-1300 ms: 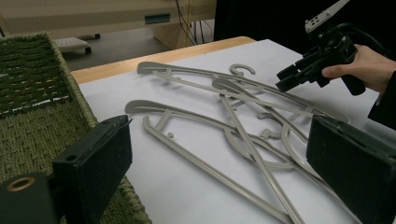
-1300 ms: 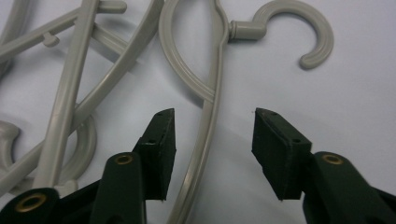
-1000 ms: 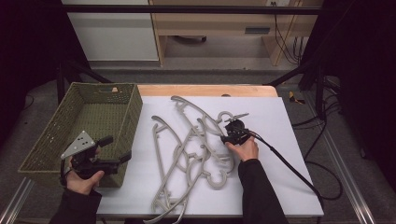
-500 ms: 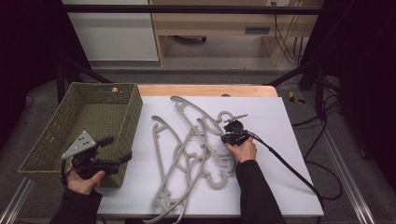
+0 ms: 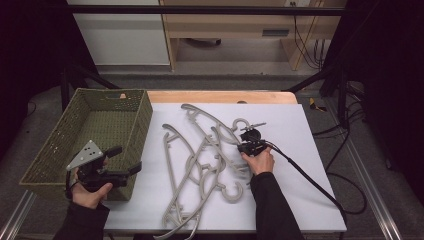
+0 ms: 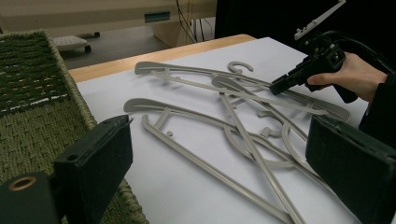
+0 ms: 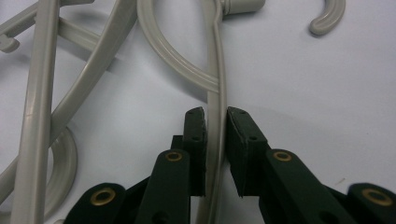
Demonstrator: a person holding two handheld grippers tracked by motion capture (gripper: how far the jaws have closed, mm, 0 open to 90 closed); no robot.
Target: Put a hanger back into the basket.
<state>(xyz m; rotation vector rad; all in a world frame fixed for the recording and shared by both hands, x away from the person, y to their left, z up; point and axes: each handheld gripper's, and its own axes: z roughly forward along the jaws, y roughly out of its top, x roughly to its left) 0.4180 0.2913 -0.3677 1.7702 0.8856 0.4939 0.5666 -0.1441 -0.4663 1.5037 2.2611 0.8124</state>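
The high view looks forward and down from above the person's side of the white table (image 5: 300, 190); a green woven basket (image 5: 127, 102) sits at centre left, a tangle of grey hangers (image 5: 200, 165) in the middle, forearms entering from the bottom edge. The left gripper view sits low, just above the tabletop, facing across it; its own left gripper (image 6: 224, 172) frames the lower corners, the basket (image 6: 32, 88) fills the left, and the right gripper (image 6: 285, 84) shows upper right. The right gripper view looks very close down its right gripper (image 7: 215, 140) onto one hanger bar (image 7: 217, 107). All three share the hangers (image 6: 243, 121) on the white surface.
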